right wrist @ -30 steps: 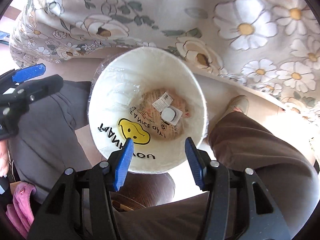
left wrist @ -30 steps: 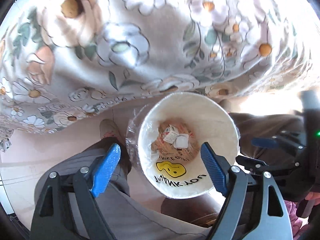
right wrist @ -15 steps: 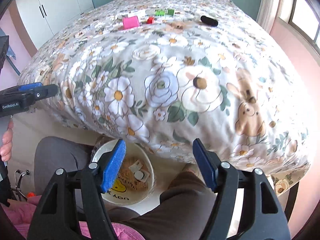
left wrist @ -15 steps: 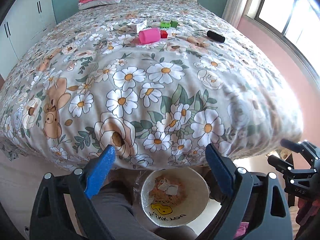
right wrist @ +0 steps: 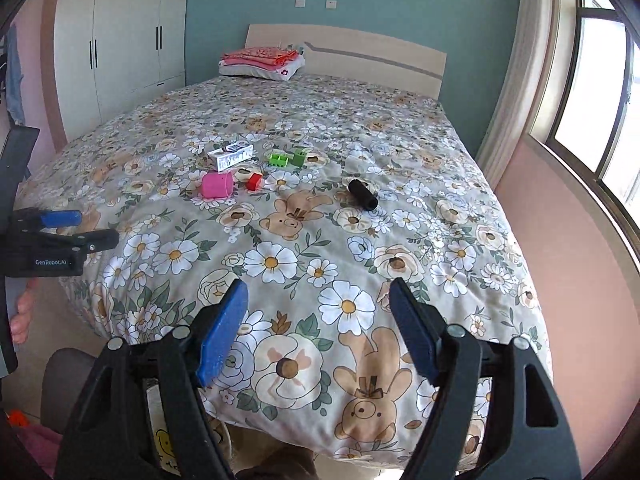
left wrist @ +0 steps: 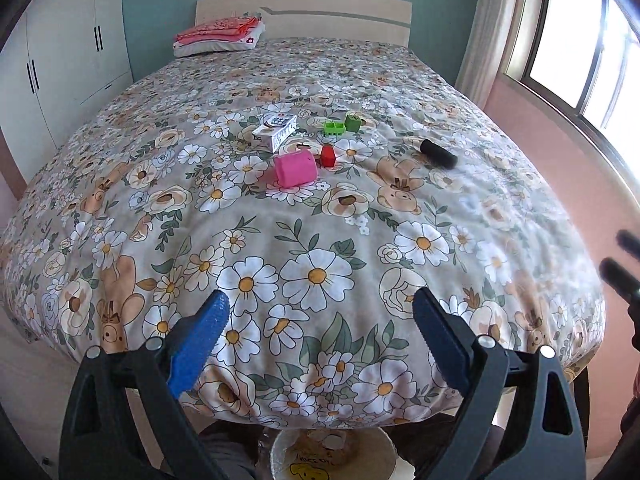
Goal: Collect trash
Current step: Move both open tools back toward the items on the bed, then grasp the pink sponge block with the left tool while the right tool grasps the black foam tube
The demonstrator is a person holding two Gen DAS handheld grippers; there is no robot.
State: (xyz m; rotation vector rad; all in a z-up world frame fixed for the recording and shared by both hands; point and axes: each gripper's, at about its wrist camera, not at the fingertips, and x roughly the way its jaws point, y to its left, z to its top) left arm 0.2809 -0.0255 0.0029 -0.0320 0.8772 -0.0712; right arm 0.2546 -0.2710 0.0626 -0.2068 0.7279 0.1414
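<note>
A white carton (left wrist: 275, 129) (right wrist: 231, 154), a pink cup on its side (left wrist: 295, 168) (right wrist: 216, 185), a red block (left wrist: 328, 156) (right wrist: 254, 181), green blocks (left wrist: 341, 125) (right wrist: 287, 158) and a black cylinder (left wrist: 439, 153) (right wrist: 362, 194) lie on the flowered bed (left wrist: 320, 240) (right wrist: 320, 240). The white bin (left wrist: 332, 456) with scraps inside sits below the bed's foot, half hidden. My left gripper (left wrist: 320, 336) and my right gripper (right wrist: 318, 328) are open and empty, over the bed's near edge. The left gripper also shows in the right wrist view (right wrist: 76, 228).
Folded pink bedding (left wrist: 220, 38) (right wrist: 260, 62) lies by the headboard. A white wardrobe (left wrist: 60, 60) (right wrist: 120, 40) stands left. A window (left wrist: 592, 40) (right wrist: 600, 100) and pink wall are on the right. My knees are beside the bin.
Both grippers have risen and tilted up from over the bin to face across the bed. The bin has dropped to the bottom edge of both views.
</note>
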